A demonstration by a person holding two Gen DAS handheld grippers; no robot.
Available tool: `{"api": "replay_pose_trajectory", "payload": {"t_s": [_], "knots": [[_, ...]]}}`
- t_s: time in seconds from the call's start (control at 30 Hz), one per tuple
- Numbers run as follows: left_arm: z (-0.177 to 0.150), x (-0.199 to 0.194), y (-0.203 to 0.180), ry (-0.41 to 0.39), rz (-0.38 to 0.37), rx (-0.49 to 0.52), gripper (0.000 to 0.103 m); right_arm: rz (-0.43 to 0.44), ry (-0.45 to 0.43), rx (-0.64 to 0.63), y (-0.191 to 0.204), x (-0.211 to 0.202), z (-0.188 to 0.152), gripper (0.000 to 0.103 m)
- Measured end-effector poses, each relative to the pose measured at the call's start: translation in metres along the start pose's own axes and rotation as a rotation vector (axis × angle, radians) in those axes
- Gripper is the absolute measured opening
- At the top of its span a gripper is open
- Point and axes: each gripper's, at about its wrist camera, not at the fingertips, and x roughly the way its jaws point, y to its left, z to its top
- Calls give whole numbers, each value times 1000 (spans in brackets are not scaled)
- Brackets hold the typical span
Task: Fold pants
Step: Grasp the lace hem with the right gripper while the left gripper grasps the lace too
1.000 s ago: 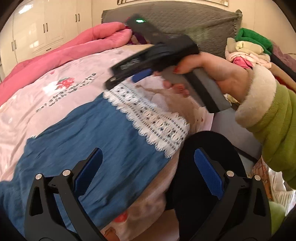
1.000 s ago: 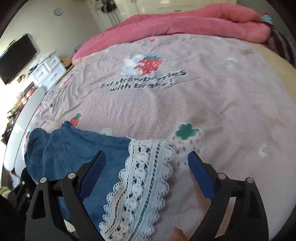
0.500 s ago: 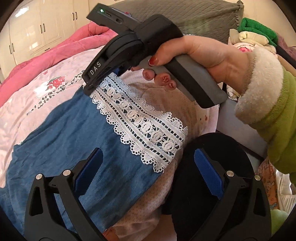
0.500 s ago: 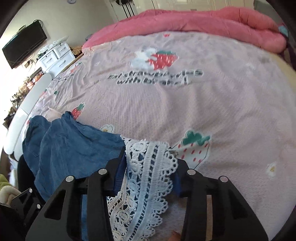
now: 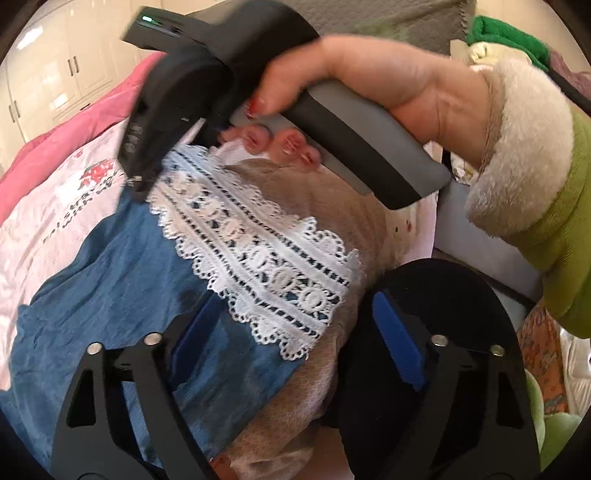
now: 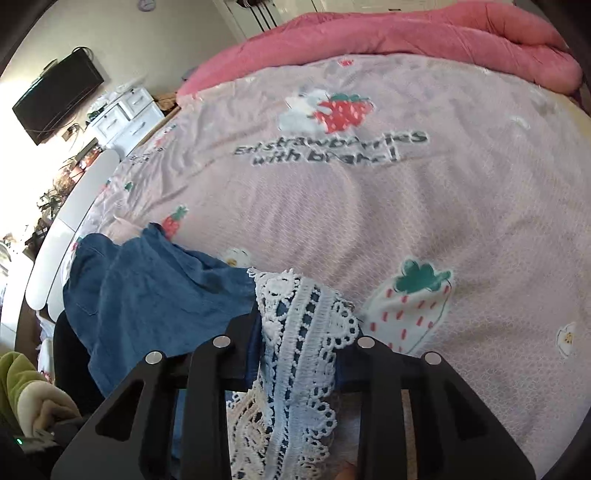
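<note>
Blue pants (image 5: 110, 295) with a white lace hem (image 5: 266, 251) lie on the pink strawberry bedsheet (image 6: 406, 203). In the right wrist view the right gripper (image 6: 299, 350) has its jaws closing, and the bunched lace hem (image 6: 303, 314) is pinched between its pads. In the left wrist view the left gripper (image 5: 295, 339) hovers low over the hem's near corner. Its jaws are closing with that corner between them, and the blue pads (image 5: 399, 343) stand apart from the cloth. A hand (image 5: 369, 74) with a fleece cuff holds the right tool above the hem's far end.
A pink duvet (image 6: 406, 33) runs along the bed's far side. A black round object (image 5: 461, 295) sits by the bed's edge under the left gripper's right finger. Folded clothes (image 5: 506, 33) are stacked beyond. A television (image 6: 59, 99) and white drawers (image 6: 122, 114) stand at the left.
The right jaws went from wide apart to closed on the lace hem. The left gripper moved closer to the hem's near corner and its jaws narrowed.
</note>
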Motion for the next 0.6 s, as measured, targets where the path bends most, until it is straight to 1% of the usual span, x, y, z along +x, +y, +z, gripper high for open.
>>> {"api": "replay_pose_trajectory", "payload": {"t_s": [0.07, 0.1, 0.17, 0.2, 0.33, 0.37, 0.47, 0.57, 0.6], "knots": [[3, 4, -4, 2, -3, 11, 65, -7, 3, -13, 2, 0, 2, 28], [4, 6, -7, 3, 7, 28, 63, -14, 6, -14, 2, 0, 2, 28], [5, 13, -13, 13, 45, 65, 55, -17, 12, -13, 1, 1, 3, 28], [5, 15, -15, 14, 54, 67, 55, -21, 13, -12, 0, 1, 2, 28], [2, 20, -22, 12, 101, 97, 46, -14, 10, 0, -2, 2, 1, 28], [3, 20, -23, 12, 106, 102, 40, -15, 12, 0, -3, 2, 1, 28], [3, 16, -24, 9, 100, 102, 27, -18, 17, 7, -4, 4, 0, 28], [4, 12, -24, 5, 79, 92, 20, -18, 16, 20, -5, 2, 0, 28], [4, 9, -23, 4, 73, 84, 19, -21, 13, 20, -4, 1, 0, 28]]}}
